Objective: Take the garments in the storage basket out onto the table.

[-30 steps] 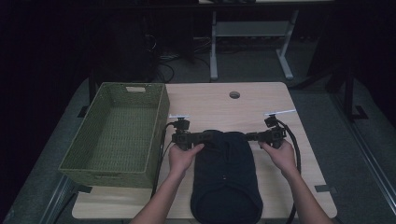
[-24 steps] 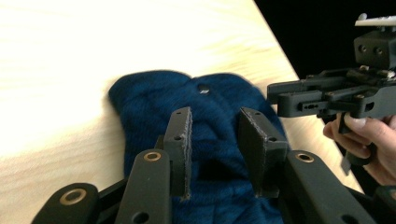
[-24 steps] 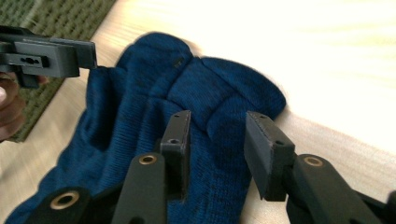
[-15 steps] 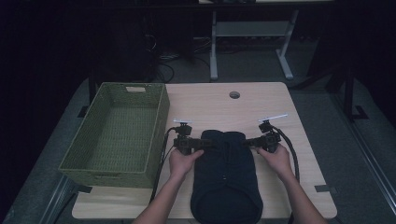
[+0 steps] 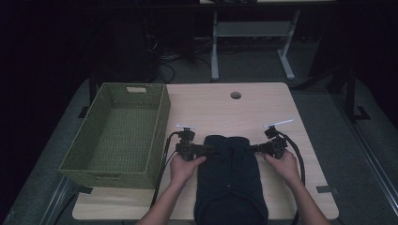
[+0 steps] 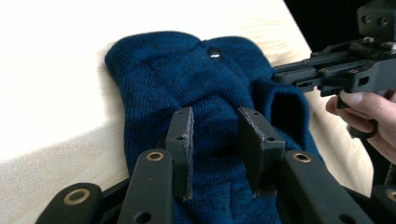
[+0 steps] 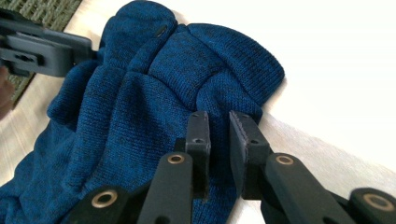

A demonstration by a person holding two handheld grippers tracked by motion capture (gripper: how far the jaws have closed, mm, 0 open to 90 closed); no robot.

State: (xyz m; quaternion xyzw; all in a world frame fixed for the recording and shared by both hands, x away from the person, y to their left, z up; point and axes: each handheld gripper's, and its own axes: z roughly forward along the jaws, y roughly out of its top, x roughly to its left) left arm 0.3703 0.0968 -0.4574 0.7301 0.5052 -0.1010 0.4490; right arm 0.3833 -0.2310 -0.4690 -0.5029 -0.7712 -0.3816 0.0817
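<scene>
Dark floor and the legs of a pale metal frame [image 5: 248, 47] lie beyond one light wooden table [image 5: 220, 112], which carries everything else. Taking the single blue knitted garment [image 5: 230, 178] as the landmark: it lies flat on the near middle of the table, its long axis running from the person's edge toward the far edge, the rounded buttoned end pointing away from the person and the other end reaching the near edge between the forearms. One green woven basket [image 5: 117, 136] stands well to the left of the garment, on the table's left edge. One small round hole [image 5: 235, 95] in the tabletop sits beyond the garment's far end, toward the far edge. Two grippers work at that far end, one at each side. The left gripper [image 6: 215, 135], at the garment's left shoulder, has its jaws partly closed with a fold of knit lying between the pads [image 6: 187, 140]; whether they pinch it cannot be told. The right gripper [image 7: 219, 133], at the right shoulder, has just been closing, and its jaws now stand narrow over the garment's edge with knit between them, though a slim gap shows and a firm grip cannot be confirmed. One dark button [image 6: 214, 54] sits near the garment's far end.
</scene>
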